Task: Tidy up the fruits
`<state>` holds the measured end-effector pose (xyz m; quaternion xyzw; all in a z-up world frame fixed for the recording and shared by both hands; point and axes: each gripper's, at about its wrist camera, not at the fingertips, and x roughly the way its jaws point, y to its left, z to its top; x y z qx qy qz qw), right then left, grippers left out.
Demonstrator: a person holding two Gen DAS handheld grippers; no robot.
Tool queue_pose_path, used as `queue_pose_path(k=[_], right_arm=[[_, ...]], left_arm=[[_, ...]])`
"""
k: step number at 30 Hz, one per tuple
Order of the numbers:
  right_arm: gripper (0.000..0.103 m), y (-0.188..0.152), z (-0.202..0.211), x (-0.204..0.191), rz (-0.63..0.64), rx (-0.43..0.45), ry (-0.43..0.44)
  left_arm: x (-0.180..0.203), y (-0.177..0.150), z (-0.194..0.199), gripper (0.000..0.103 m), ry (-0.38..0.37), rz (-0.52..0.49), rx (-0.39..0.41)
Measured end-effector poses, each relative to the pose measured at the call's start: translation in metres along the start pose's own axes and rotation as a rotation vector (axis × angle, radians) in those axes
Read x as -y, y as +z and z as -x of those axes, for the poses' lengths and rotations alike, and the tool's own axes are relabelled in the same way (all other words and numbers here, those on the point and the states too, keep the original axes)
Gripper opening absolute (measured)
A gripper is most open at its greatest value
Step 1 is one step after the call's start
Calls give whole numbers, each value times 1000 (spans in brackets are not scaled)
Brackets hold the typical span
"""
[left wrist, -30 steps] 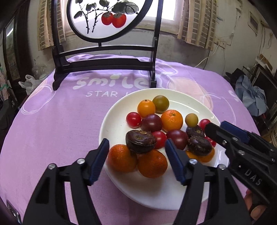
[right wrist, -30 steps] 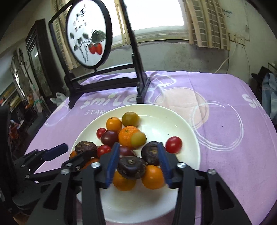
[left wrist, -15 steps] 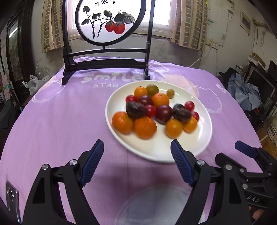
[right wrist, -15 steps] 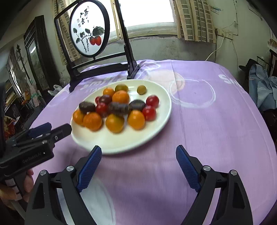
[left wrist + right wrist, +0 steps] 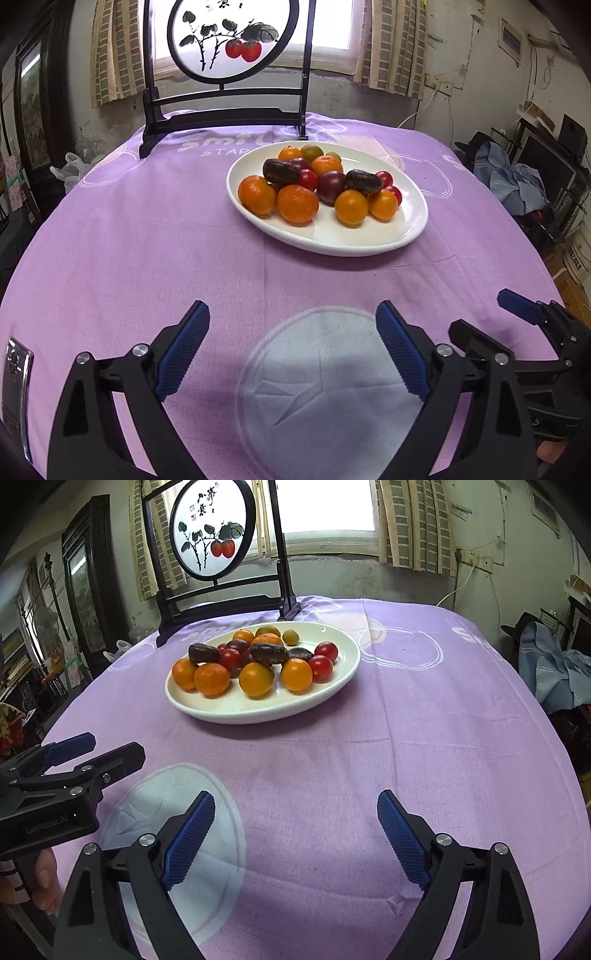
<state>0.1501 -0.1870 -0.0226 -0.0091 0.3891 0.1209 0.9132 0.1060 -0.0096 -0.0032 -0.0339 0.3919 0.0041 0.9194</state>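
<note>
Both grippers wide, empty; "GenRobot.AI" on left gripper, "STAR" on tablecloth.

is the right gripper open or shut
Open. The right gripper has just been opening: its blue pads stand wide apart with only purple cloth between them, short of the plate.

Purple printed tablecloth, black-framed round painted screen at the far edge, window curtains

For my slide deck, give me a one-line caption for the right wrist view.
Open right gripper hovers empty above the purple tablecloth, facing a white plate of mixed fruit.
</note>
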Motion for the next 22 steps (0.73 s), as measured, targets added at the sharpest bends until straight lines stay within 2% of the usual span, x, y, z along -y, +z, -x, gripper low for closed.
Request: queue_pose_path(k=[5, 9, 13, 17, 22], right_arm=[[91, 0, -5, -1, 33, -12, -57], [91, -3, -10, -3, 44, -40, -50], [91, -5, -10, -5, 57, -42, -56], [91, -5, -8, -3, 50, -37, -56], [91, -8, -16, -1, 47, -75, -70]], left_arm=[[-5, -5, -19, 91, 32, -17, -42], [-7, -8, -23, 91, -10, -11, -59], [-3, -11, -26, 91, -19, -33, -73], [0, -11, -28, 92, -9, -43, -89], [0, -13, -37, 92, 16, -35, -114]])
